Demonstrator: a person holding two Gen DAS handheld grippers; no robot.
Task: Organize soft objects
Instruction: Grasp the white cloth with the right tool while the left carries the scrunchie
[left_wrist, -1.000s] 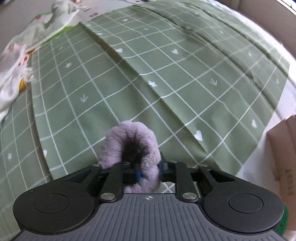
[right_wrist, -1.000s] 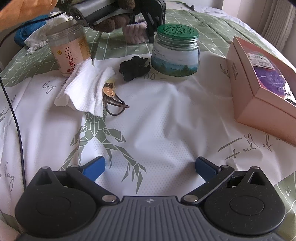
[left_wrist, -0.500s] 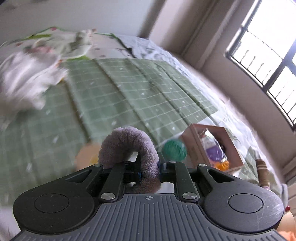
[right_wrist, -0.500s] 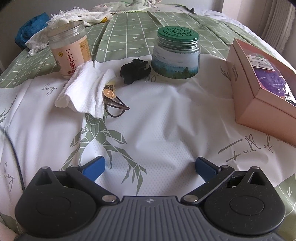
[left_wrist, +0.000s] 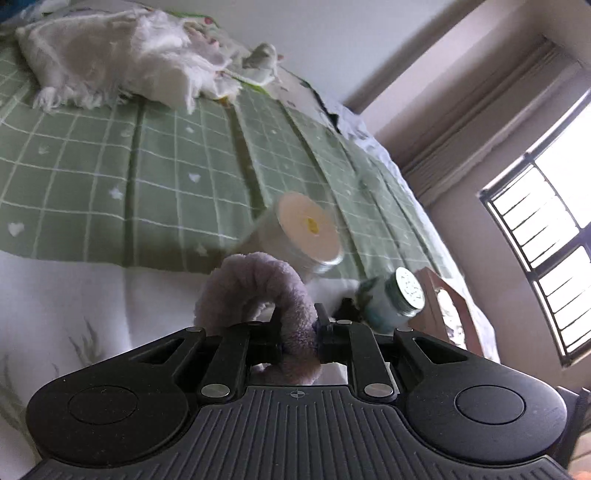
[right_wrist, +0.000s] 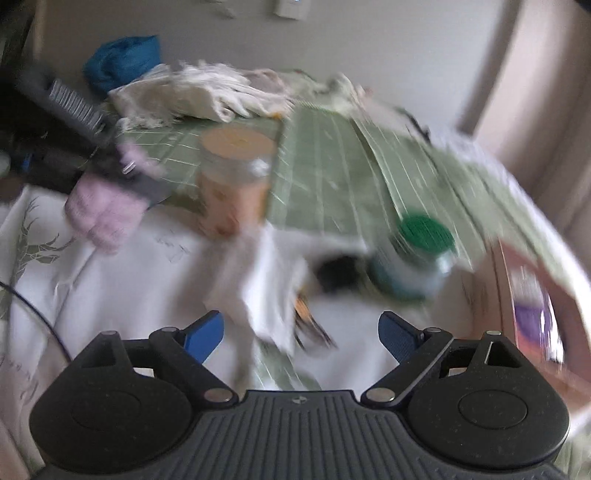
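My left gripper (left_wrist: 299, 332) is shut on a fluffy lilac scrunchie (left_wrist: 258, 284) and holds it in the air above the white sheet. The scrunchie also shows in the blurred right wrist view (right_wrist: 103, 214), hanging from the left gripper at the far left. My right gripper (right_wrist: 301, 332) is open and empty, low over the sheet, with a folded white cloth (right_wrist: 269, 288) and a black hair clip (right_wrist: 340, 273) just ahead of it. A brown hair tie (right_wrist: 310, 325) lies beside the cloth.
An orange-label jar (right_wrist: 232, 177) and a green-lidded jar (right_wrist: 417, 254) stand on the bed; both show in the left view (left_wrist: 306, 232) (left_wrist: 395, 299). A pink box (right_wrist: 535, 314) sits at right. Crumpled white fabric (left_wrist: 110, 62) lies at the bed's far end.
My left gripper has swung with the scrunchie from over the green checked cover to above the white sheet near the jars. My right gripper has lifted and tilted up; its view is now motion-blurred.
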